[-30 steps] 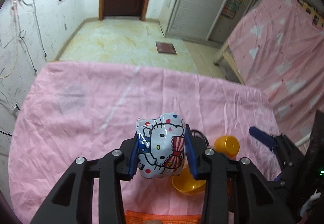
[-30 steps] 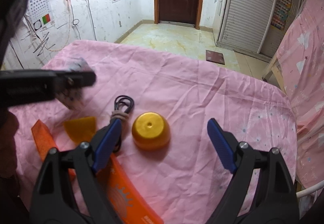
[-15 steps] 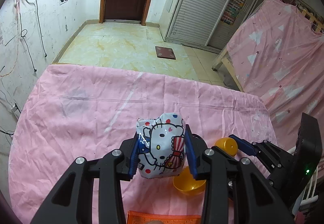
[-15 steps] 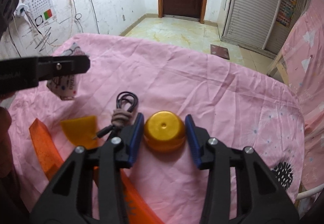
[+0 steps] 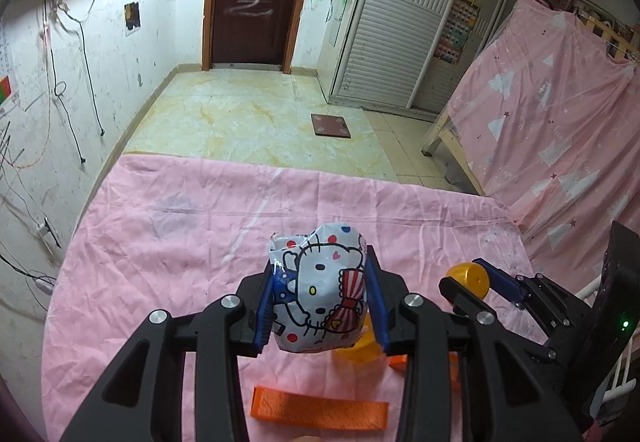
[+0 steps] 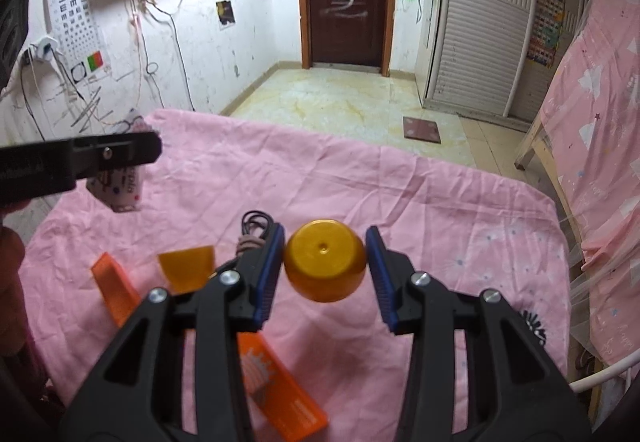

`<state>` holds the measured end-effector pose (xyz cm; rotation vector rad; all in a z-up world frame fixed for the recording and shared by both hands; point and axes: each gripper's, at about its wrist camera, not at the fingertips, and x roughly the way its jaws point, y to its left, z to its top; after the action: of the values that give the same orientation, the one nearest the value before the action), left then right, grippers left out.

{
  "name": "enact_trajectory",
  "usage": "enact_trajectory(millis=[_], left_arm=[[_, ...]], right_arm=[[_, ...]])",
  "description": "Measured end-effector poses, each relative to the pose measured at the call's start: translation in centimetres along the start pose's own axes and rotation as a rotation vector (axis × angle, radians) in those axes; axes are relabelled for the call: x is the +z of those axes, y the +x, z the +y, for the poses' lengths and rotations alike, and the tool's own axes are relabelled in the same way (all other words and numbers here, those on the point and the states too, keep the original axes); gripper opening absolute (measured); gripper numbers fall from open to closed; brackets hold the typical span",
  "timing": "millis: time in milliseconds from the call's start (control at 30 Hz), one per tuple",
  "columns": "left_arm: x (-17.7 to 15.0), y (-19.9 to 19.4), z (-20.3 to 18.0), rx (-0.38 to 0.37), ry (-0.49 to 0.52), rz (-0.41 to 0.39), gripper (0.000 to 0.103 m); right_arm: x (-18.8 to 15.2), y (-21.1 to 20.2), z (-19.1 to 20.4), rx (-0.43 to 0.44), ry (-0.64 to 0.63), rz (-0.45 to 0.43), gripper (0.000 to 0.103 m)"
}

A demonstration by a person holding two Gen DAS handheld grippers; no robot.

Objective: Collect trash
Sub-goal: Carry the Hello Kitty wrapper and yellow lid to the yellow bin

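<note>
The left tongs (image 5: 320, 302) pinch a crumpled cartoon-cat wrapper (image 5: 320, 294) between their blue pads, holding it clear above the bench (image 5: 168, 234), which is covered with a wrinkled pink sheet. In the right wrist view the same wrapper (image 6: 120, 190) hangs under the black finger of the left tongs at the left edge of the picture.

The right tongs (image 6: 326, 262) pinch a round yellow capsule half (image 6: 326, 266), dome facing the camera, with a blue pad pressed to each side of it and the piece lifted off the sheet. From the left wrist view this piece (image 5: 468, 278) shows at the right, gripped at the tips of the right tongs.

On the sheet lie the other yellow capsule half (image 6: 186, 268), left of the right tongs, a coiled black cable (image 6: 254, 226) just beyond it, and two orange wrappers: one (image 6: 114, 294) at the near left, another (image 6: 276, 386) under the right tongs' frame.
</note>
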<state>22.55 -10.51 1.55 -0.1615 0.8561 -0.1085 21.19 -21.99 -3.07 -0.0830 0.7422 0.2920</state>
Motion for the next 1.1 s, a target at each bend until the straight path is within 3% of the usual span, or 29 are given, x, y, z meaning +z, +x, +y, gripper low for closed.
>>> enact_trajectory(millis=[433, 1100], left_arm=[[-1.2, -3.7, -4.4, -0.007, 0.077, -0.041, 0.032], [-5.4, -5.1, -17.5, -0.068, 0.28, -0.032, 0.032]], right_arm=[[-2.0, -6.0, -3.5, -0.03, 0.069, -0.096, 0.04], [-10.1, -15.2, -14.3, -0.153, 0.283, -0.201, 0.04]])
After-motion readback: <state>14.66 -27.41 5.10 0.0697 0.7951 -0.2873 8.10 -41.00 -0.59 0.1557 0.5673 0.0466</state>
